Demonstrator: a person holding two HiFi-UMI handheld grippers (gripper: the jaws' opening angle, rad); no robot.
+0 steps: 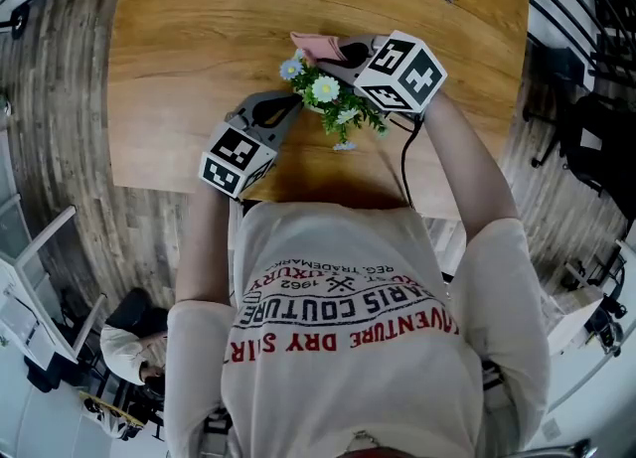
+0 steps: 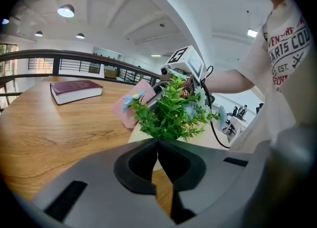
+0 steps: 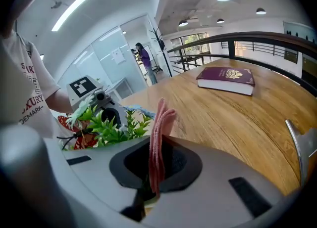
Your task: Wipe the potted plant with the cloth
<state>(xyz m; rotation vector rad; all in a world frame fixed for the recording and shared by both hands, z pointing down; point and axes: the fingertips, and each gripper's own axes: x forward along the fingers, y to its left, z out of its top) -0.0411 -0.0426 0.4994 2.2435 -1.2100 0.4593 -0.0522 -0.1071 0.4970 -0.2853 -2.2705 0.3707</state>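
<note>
A person's T-shirt [image 1: 348,347] reads "PARIS COUTURE", "ADVENTURE DRY SHIRT" and "1962". Both forearms reach forward over a wooden table [image 1: 189,49]. The left gripper [image 1: 296,101] angles down, its 2 jaws closed tip to tip at the pot's edge. The right gripper [image 1: 343,49] points down from the far side, clamped on a folded pink cloth [image 3: 161,118] that stands upright between its jaws, just beside the foliage. The potted plant [image 1: 333,103] sits near the table's near edge, with green leaves and small white and blue flowers. A maroon book [image 3: 225,79] lies well apart.
</note>
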